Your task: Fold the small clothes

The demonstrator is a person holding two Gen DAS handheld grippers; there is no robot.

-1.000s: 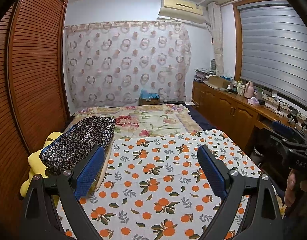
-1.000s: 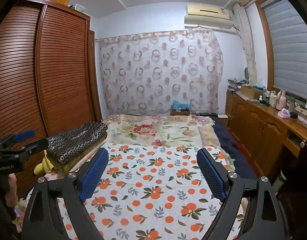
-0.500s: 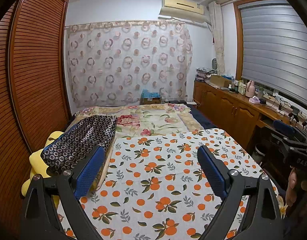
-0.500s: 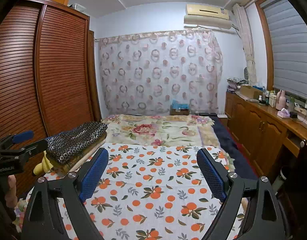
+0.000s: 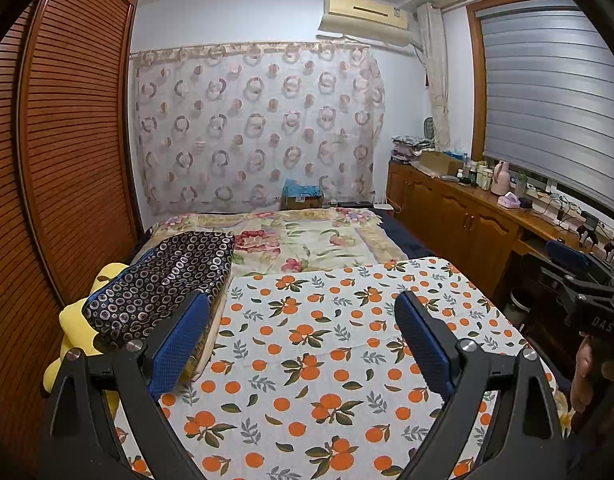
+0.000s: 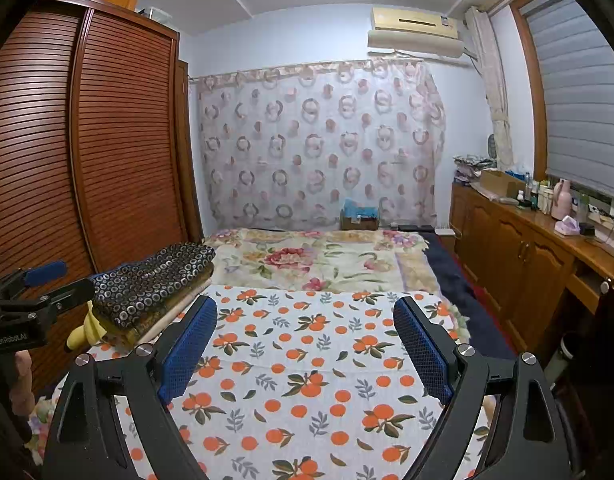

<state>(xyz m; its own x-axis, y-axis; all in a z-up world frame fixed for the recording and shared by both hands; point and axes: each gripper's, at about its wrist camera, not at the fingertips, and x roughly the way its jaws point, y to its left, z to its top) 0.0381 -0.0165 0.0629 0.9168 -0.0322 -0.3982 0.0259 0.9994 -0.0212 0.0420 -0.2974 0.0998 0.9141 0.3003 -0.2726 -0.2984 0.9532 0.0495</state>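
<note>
Beyond both open jaws — folded dark circle-print garment [image 5: 163, 280], far left

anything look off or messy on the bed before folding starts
Nothing spilled or damaged. The orange-print cloth lies flat with one faint crease across it. The one untidy spot is on the left: a dark ring-print fabric slumps over a stack, with a yellow thing sticking out underneath. Both grippers, left and right, are open and empty.
</note>
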